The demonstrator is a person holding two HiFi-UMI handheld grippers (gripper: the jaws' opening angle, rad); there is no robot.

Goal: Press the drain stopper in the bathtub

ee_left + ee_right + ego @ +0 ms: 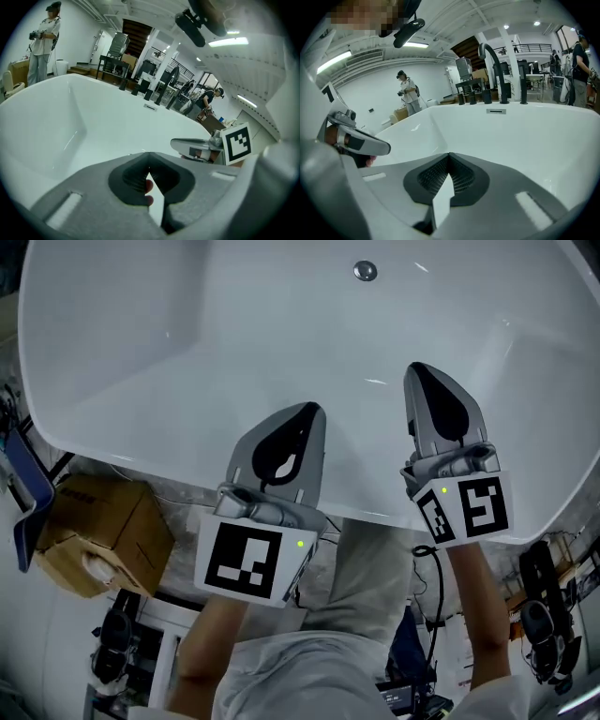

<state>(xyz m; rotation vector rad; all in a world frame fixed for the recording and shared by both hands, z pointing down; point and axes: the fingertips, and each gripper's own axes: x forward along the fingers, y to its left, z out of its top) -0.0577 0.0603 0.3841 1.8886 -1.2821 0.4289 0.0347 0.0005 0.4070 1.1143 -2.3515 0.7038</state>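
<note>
In the head view, the left gripper point(312, 411) and right gripper point(419, 369) are held side by side over the near rim of the white bathtub point(141, 352). The round metal drain stopper point(365, 271) sits on the tub floor, well apart from both. In the left gripper view, the jaws meet at the tips, with nothing between them. In the right gripper view, the jaws are likewise pressed together and empty, and a black faucet point(492, 61) stands at the far rim.
</note>
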